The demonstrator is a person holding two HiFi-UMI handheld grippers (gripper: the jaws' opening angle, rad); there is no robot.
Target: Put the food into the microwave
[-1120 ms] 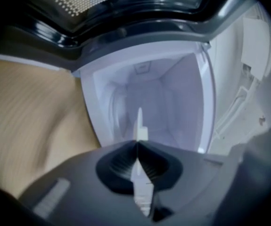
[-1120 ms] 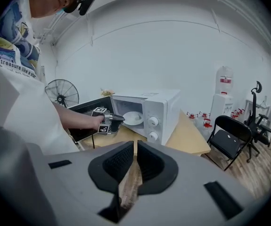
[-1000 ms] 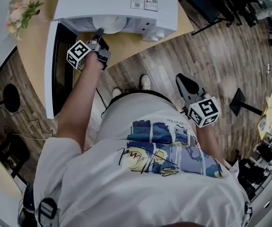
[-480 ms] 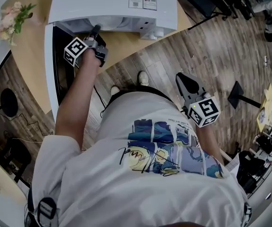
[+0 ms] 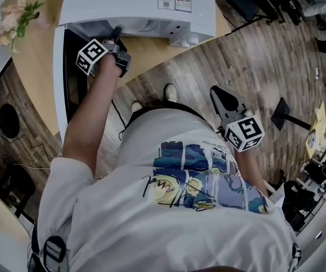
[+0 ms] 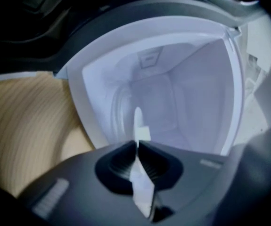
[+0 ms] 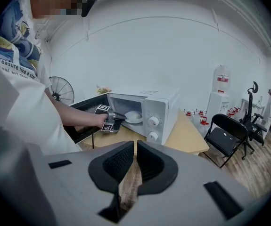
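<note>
The left gripper (image 6: 136, 143), its tips inside the open microwave (image 7: 162, 102), has just begun parting its jaws on the rim of the white plate (image 7: 133, 117) pinched between them, which suggests the food is placed and being let go, while the right gripper (image 7: 135, 147), clenched on nothing, hangs well back.

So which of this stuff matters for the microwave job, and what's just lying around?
Job: microwave, its open door, plate inside it.
Lying about: flowers, fan, chair, water dispenser.
</note>
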